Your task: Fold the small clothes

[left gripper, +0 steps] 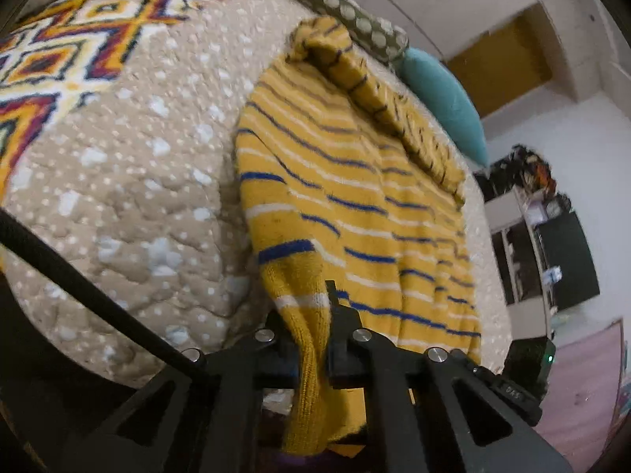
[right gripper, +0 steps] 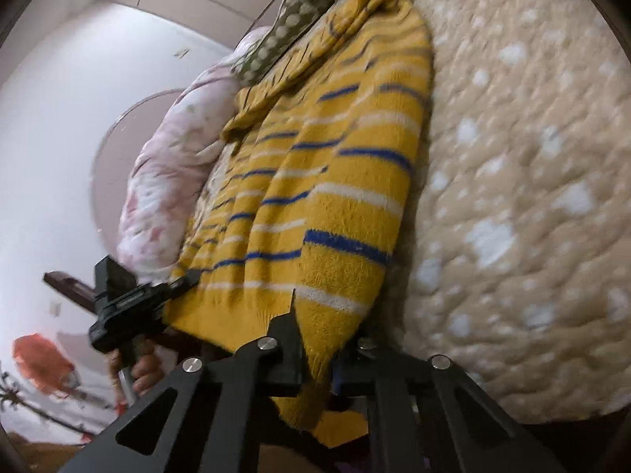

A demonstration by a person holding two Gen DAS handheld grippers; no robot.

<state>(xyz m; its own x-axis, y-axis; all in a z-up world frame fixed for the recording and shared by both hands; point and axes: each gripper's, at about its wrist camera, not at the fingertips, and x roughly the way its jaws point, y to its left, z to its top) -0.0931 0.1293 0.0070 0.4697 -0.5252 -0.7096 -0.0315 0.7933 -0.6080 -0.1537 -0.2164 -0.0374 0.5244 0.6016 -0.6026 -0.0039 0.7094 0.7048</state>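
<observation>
A yellow knitted sweater [left gripper: 355,205] with blue and white stripes lies flat on the beige dotted bedspread [left gripper: 138,165], its sleeve folded across the far end. My left gripper [left gripper: 315,339] is shut on the near hem, and the fabric hangs down between its fingers. In the right wrist view the same sweater [right gripper: 335,181] runs away from me. My right gripper [right gripper: 319,354] is shut on the other hem corner. The left gripper [right gripper: 185,280] shows there too, held by a hand [right gripper: 144,370] and pinching the hem's left corner.
An olive dotted pillow [left gripper: 339,4] and a teal pillow [left gripper: 445,102] lie past the sweater. A patterned blanket [left gripper: 59,51] covers the far left. A pink floral quilt [right gripper: 169,169] is bunched beside the sweater. Shelves [left gripper: 544,244] stand beyond the bed edge.
</observation>
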